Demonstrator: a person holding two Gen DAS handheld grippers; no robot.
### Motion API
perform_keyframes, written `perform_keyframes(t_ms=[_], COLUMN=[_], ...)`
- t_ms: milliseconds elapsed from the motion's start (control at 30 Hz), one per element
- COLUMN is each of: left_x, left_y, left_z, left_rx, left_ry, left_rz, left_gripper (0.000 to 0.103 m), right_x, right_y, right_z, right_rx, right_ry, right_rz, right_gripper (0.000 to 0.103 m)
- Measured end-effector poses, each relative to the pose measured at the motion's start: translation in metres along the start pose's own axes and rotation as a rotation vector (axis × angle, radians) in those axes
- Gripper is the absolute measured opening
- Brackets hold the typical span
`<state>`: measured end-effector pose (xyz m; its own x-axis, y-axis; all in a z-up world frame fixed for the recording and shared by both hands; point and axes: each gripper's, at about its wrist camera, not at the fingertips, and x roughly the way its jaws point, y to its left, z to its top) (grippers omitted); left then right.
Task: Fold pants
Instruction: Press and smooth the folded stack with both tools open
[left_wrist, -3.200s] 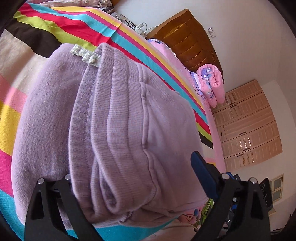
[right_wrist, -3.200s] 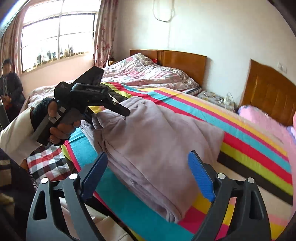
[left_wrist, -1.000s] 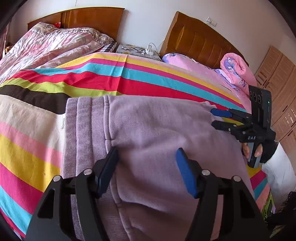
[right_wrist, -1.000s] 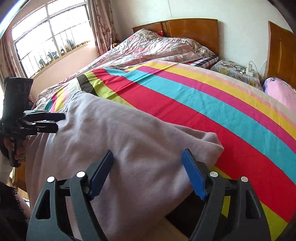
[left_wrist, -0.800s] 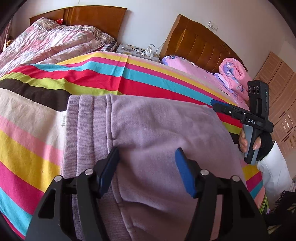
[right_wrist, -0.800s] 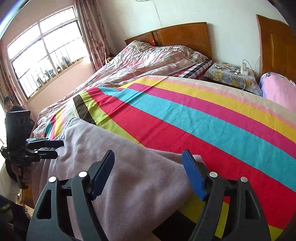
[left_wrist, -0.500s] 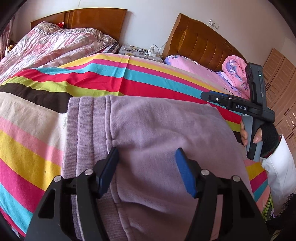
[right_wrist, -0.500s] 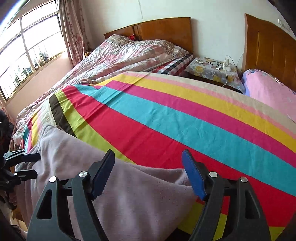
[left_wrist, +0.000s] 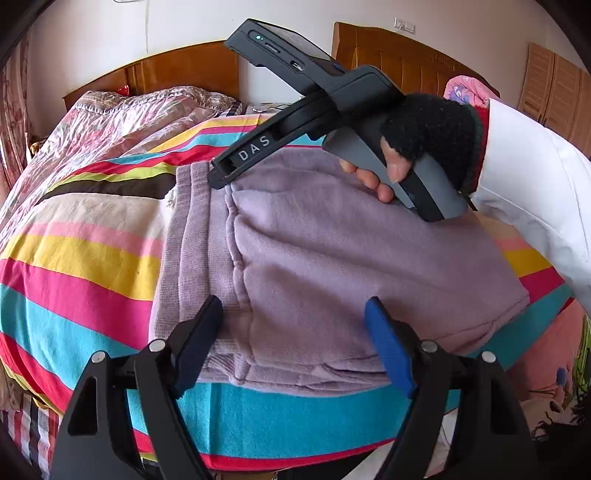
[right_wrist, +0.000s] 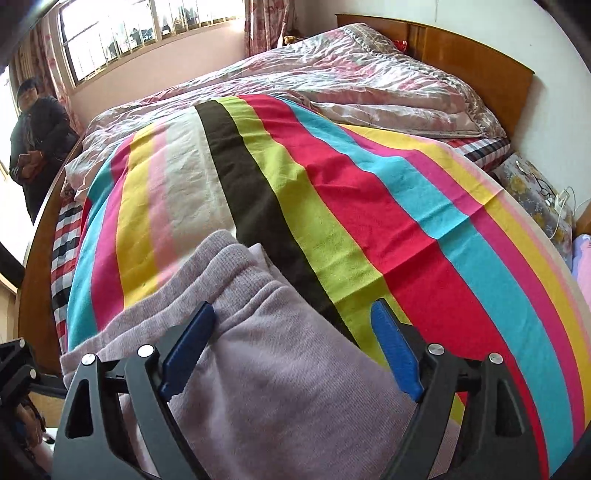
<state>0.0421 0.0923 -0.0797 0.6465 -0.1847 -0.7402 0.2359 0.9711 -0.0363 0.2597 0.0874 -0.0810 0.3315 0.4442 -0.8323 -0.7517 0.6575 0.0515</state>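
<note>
We judge the folding to be nearly finished. The lilac pants (left_wrist: 332, 266) lie as a compact stacked bundle across the centre of the left wrist view, near the lower edge of the striped bedspread (left_wrist: 81, 266), with the ribbed waistband (left_wrist: 184, 258) on the bundle's left side and several layers showing along its near edge. What seems left is pressing the stack flat and squaring its edges.

Our left gripper (left_wrist: 295, 343) sits at the bottom centre of its frame, its jaws spread wide with the near edge of the bundle between them, closed on nothing. Our right gripper (right_wrist: 291, 350) is likewise wide open at the bottom centre of its own frame, hovering over the pants' ribbed end (right_wrist: 236, 280) and holding nothing. In the left wrist view its nose reaches down from the upper middle to the waistband; whether it touches the cloth we cannot tell.

No box, basket or drawer for the pants shows in either view; the closed wardrobe (left_wrist: 554, 92) at the upper right hides its contents.
</note>
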Motion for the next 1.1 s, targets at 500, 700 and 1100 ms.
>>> perform_keyframes(t_ms=[500,700,1100], left_x=[0.014,0.016,0.02], left_y=[-0.013,-0.017,-0.024], left_z=[-0.002,-0.006,-0.008], left_rx=[0.051,0.061,0.045], left_ry=[-0.017,-0.024,-0.036], left_rz=[0.013,0.043,0.097], left_gripper=[0.101,0.102,0.102], right_x=[-0.164,-0.134,-0.133], right_y=[0.043,0.054,0.055], right_z=[-0.186,-0.252,-0.264], right_rx=[0.272,0.372,0.343], right_ry=[-0.197,-0.21,-0.285], right_rz=[-0.226,-0.312,-0.299], right_gripper=[0.086,0.088,0.089])
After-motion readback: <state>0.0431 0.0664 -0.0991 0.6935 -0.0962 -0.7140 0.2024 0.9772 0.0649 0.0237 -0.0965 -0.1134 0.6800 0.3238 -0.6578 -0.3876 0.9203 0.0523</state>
